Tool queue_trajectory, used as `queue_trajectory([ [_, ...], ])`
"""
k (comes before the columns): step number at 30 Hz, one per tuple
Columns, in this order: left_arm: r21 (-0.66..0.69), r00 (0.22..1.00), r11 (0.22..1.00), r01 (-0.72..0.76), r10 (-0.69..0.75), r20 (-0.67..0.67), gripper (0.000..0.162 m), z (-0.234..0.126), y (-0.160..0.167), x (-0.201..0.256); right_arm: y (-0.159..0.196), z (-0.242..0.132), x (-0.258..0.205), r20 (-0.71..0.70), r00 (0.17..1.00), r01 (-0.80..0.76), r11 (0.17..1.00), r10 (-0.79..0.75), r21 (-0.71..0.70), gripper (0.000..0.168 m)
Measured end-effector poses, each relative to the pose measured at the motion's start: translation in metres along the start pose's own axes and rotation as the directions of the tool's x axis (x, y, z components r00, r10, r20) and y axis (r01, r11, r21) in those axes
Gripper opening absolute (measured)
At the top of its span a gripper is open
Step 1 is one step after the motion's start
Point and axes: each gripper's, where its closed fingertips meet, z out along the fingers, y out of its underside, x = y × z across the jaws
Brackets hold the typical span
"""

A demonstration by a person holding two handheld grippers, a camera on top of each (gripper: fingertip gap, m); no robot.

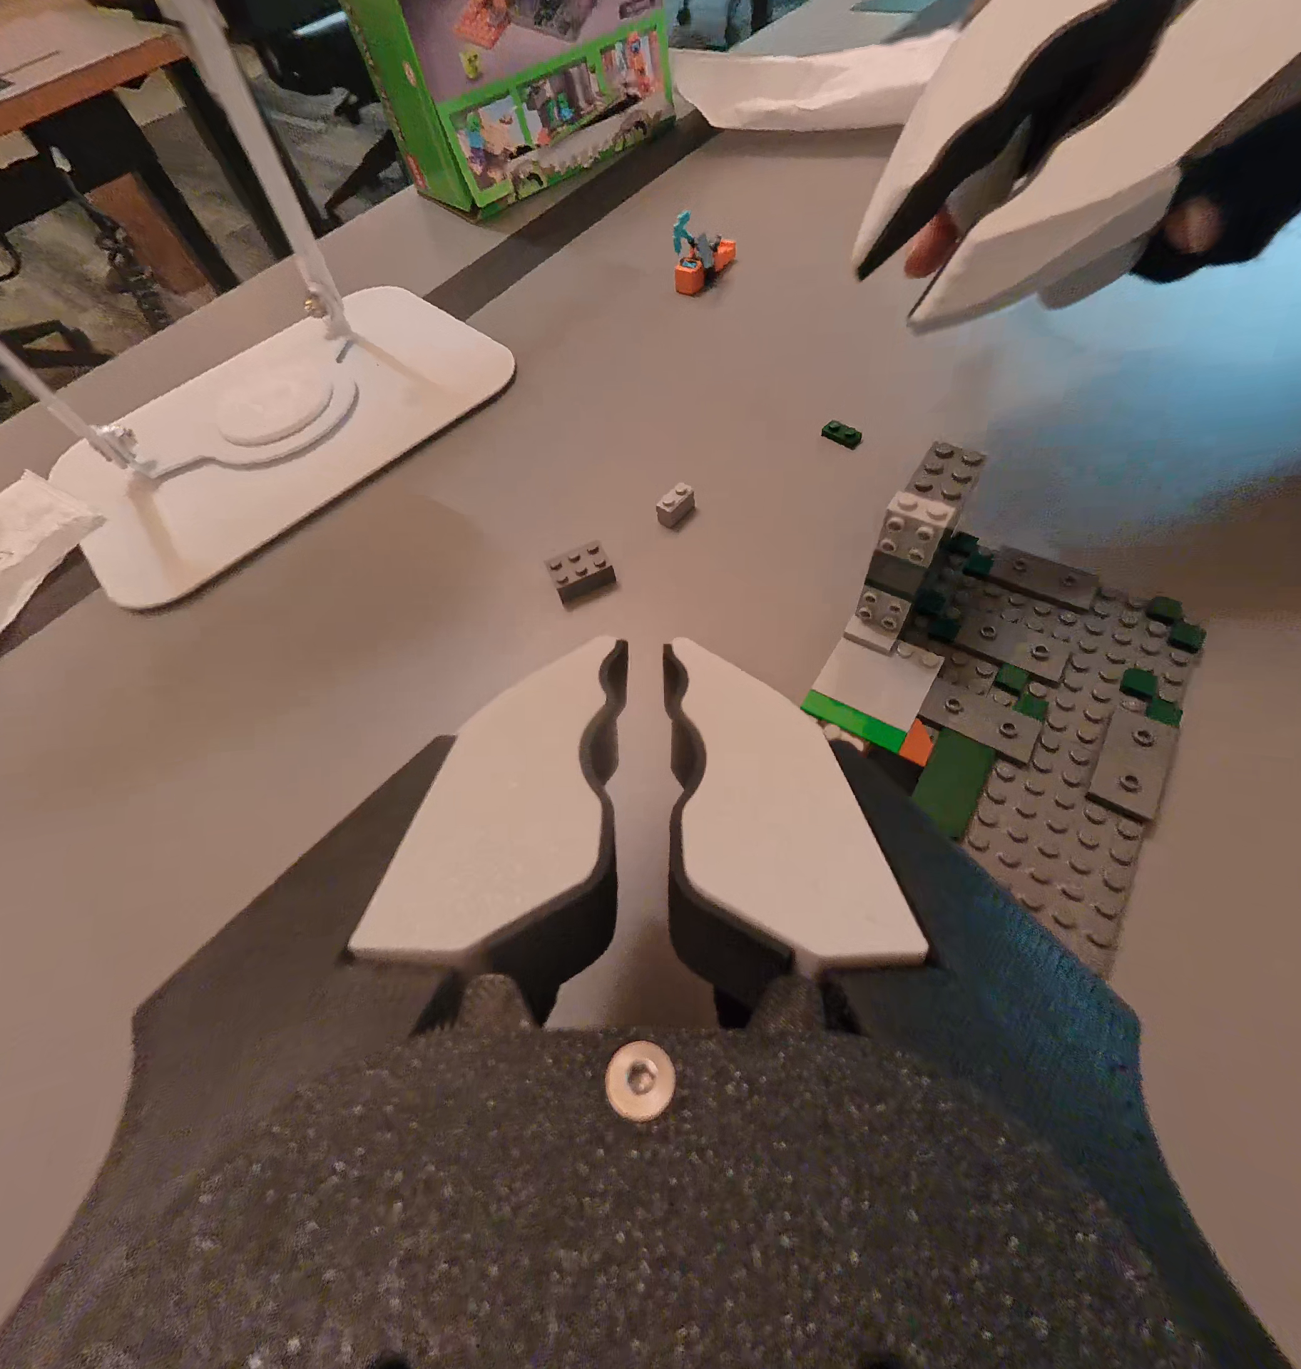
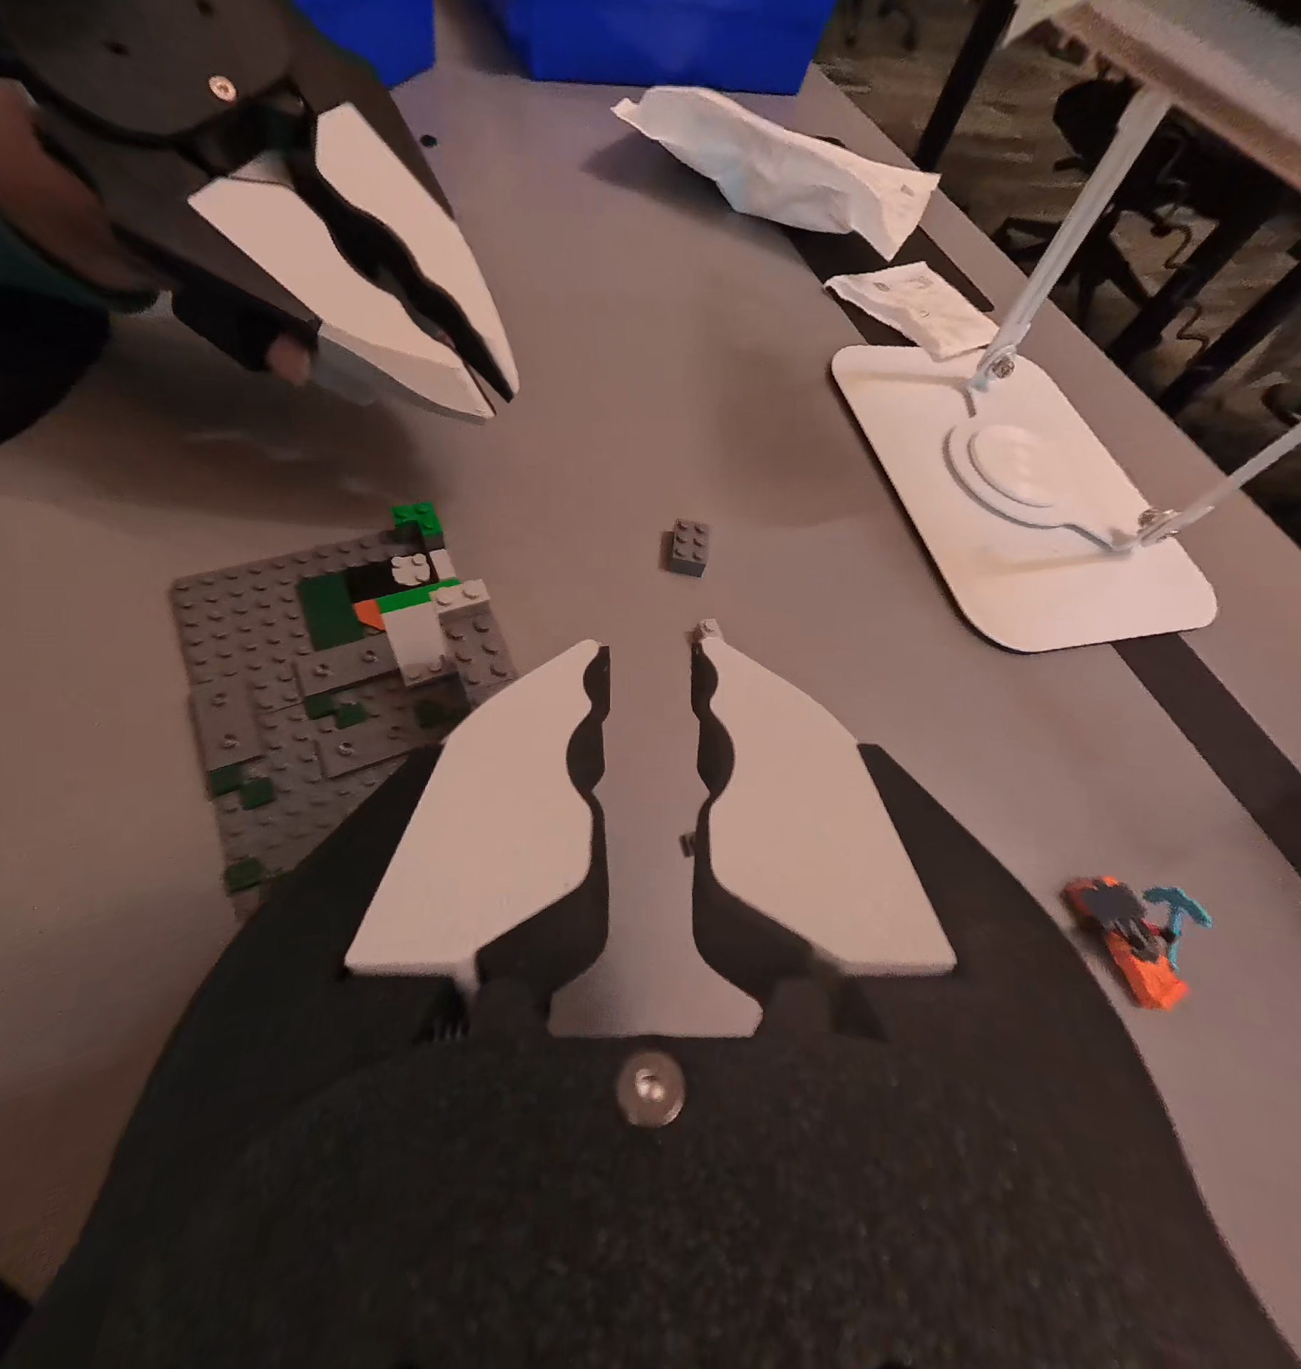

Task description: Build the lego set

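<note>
A grey baseplate (image 1: 1062, 852) with green and grey plates and a short grey brick tower (image 1: 910, 533) lies on the table; the right wrist view shows it at left (image 2: 255, 637). Loose on the table are a dark grey brick (image 1: 581, 572) (image 2: 686, 550), a light grey small brick (image 1: 676, 504) and a dark green small plate (image 1: 840, 432). My left gripper (image 1: 645, 648) hovers just short of the dark grey brick, jaws almost together and empty. My right gripper (image 2: 649, 643) is open over the table, with the light grey brick (image 2: 707, 630) peeking at its right fingertip.
An orange figure with a teal pickaxe (image 1: 703, 259) (image 2: 1129, 941) lies apart. A green set box (image 1: 529, 104) stands at the back. A white lamp base (image 1: 284, 444) (image 2: 1025, 489) and crumpled paper bags (image 2: 773, 163) sit along the table's side. Blue bins (image 2: 655, 37) stand behind. Across from one pair of fingers to the other is roughly 12 centimeters. The dark grey brick (image 1: 581, 572) lies around 9 centimeters away from my left fingertips. Look for it in the right wrist view (image 2: 680, 539) too. The dark green small plate (image 1: 840, 432) is about 9 centimeters from my right fingertips and 15 centimeters from my left.
</note>
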Motion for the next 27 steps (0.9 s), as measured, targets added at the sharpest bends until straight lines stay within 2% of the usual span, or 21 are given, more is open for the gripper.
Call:
queue_trajectory([
  [6, -0.123, 0.968, 0.970, -0.210, 0.188, -0.168, 0.028, 0.047, 0.016, -0.011, 0.018, 0.031, 0.021, 0.037, 0.999, 0.003, 0.999, -0.002, -0.036, 0.019],
  [12, -0.093, 0.910, 0.971, -0.219, 0.169, -0.378, 0.048, 0.077, 0.010, -0.024, 0.031, 0.054, 0.027, 0.125, 0.992, 0.027, 0.995, -0.015, -0.092, 0.019],
  [15, -0.090, 0.871, 0.971, -0.223, 0.157, -0.466, 0.046, 0.084, 0.010, -0.021, 0.038, 0.065, 0.025, 0.177, 0.983, 0.080, 0.986, -0.053, -0.149, 0.019],
  [17, -0.114, 0.854, 0.962, -0.249, 0.163, -0.494, 0.032, 0.086, 0.015, -0.019, 0.041, 0.071, 0.024, 0.214, 0.975, 0.099, 0.979, -0.059, -0.180, 0.019],
  [19, -0.116, 0.865, 0.960, -0.254, 0.172, -0.471, 0.020, 0.088, 0.015, -0.022, 0.042, 0.076, 0.023, 0.247, 0.967, 0.108, 0.974, -0.058, -0.198, 0.019],
  [23, -0.153, 0.902, 0.958, -0.242, 0.164, -0.400, 0.018, 0.083, 0.019, -0.028, 0.042, 0.083, 0.024, 0.269, 0.961, 0.127, 0.968, -0.066, -0.217, 0.020],
  [27, -0.235, 0.948, 0.943, -0.234, 0.168, -0.269, 0.017, 0.067, 0.027, -0.043, 0.043, 0.086, 0.027, 0.269, 0.960, 0.146, 0.961, -0.080, -0.235, 0.022],
])
